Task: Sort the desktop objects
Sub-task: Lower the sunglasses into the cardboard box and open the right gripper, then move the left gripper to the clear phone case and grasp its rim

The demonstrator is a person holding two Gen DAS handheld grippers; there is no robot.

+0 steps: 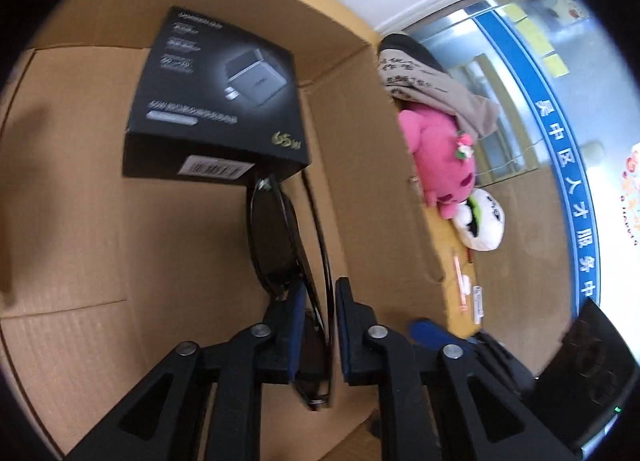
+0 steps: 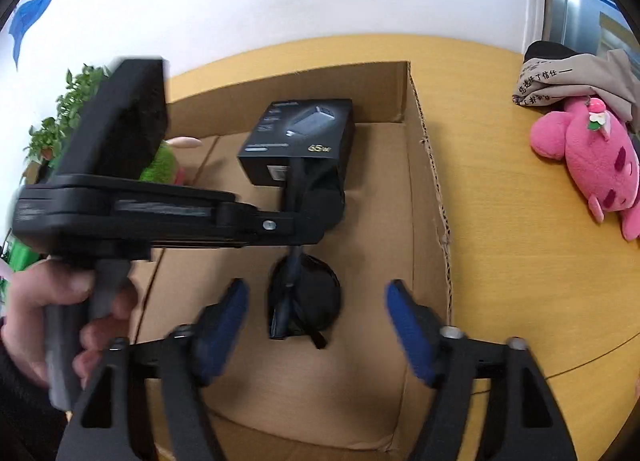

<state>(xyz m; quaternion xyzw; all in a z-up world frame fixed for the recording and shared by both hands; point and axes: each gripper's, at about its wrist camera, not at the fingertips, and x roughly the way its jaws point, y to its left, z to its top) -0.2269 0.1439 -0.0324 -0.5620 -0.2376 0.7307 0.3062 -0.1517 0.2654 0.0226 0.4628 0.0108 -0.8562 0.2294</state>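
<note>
The left gripper (image 1: 318, 301) is seen from its own camera reaching down into an open cardboard box (image 1: 100, 201), its blue-padded fingers (image 1: 297, 313) set a little apart with folded black sunglasses (image 1: 280, 237) standing on edge between them. A narrow gap is visible between the right-hand pad and the frame, and contact on the other pad cannot be told, so the glasses appear released rather than pinched. Just beyond the fingertips, against the box's far wall, a black charger carton (image 1: 216, 101) marked "65W" is seen, with the far end of the glasses touching its lower edge.

The right wrist view adds what the left cannot: the left gripper (image 2: 294, 261) is shown from the side, held by a hand (image 2: 60, 317) at the lower left, its fingers straddling the sunglasses (image 2: 310, 297) on the box floor. The right gripper (image 2: 316, 309) hangs above the box (image 2: 424, 181) with its jaws spread wide and nothing between the pads. The carton (image 2: 300, 141) lies beyond the glasses.

Well to the right of both grippers, on the yellow tabletop (image 2: 520, 261), a pink plush toy (image 2: 592, 165) lies under a beige cloth with printed characters (image 2: 568, 77). Only the left view shows a white-and-green plush (image 1: 480, 221) beside the pink one (image 1: 440, 157). Only the right view shows a green plush (image 2: 164, 169) and potted leaves (image 2: 60, 117) beyond the left gripper.
</note>
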